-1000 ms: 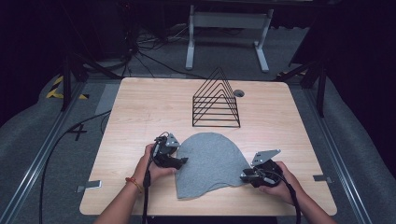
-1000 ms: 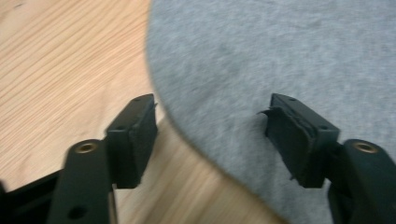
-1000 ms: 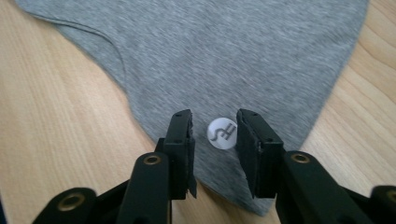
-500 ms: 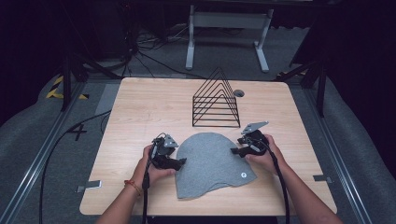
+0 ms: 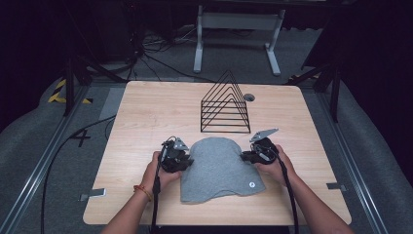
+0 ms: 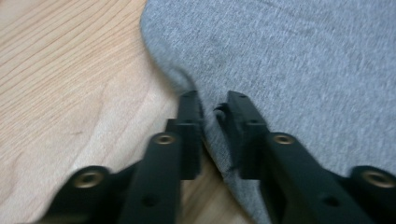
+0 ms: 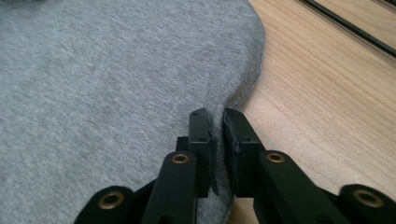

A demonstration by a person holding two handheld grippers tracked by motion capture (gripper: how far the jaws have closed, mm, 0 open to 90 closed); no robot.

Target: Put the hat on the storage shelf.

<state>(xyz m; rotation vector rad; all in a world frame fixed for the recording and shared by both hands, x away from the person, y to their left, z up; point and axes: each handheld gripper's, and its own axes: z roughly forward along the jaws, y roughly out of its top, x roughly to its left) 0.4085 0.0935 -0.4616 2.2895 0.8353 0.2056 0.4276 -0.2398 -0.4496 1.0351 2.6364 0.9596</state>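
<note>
Lying flat on the near half of the wooden table [image 5: 146, 122], a grey cloth [image 5: 216, 168] with a rounded far end spreads between the two hands. The left claw [image 5: 184, 163] sits at the cloth's left edge, and the right claw [image 5: 246, 157] at its right edge, both roughly level with the cloth's upper part. In the left gripper view, the left claw [image 6: 211, 109] has its jaws drawn nearly together, pinching a raised fold of the cloth's [image 6: 289, 60] hem between them, with bare wood just to the side. In the right gripper view, the right claw [image 7: 215, 116] is likewise clenched on the cloth's [image 7: 116, 84] edge, where the hem curves in and a thin ridge of fabric stands between the jaws; the table [image 7: 327, 102] lies just beside. Both claws have just been closing, each with the cloth's border between its jaws.

A small pale round mark [image 5: 252, 184] shows on the cloth near its lower right corner. Beyond the cloth's far end, near but apart from it, stands a black wire rack [image 5: 225, 105] of triangular frames.
</note>
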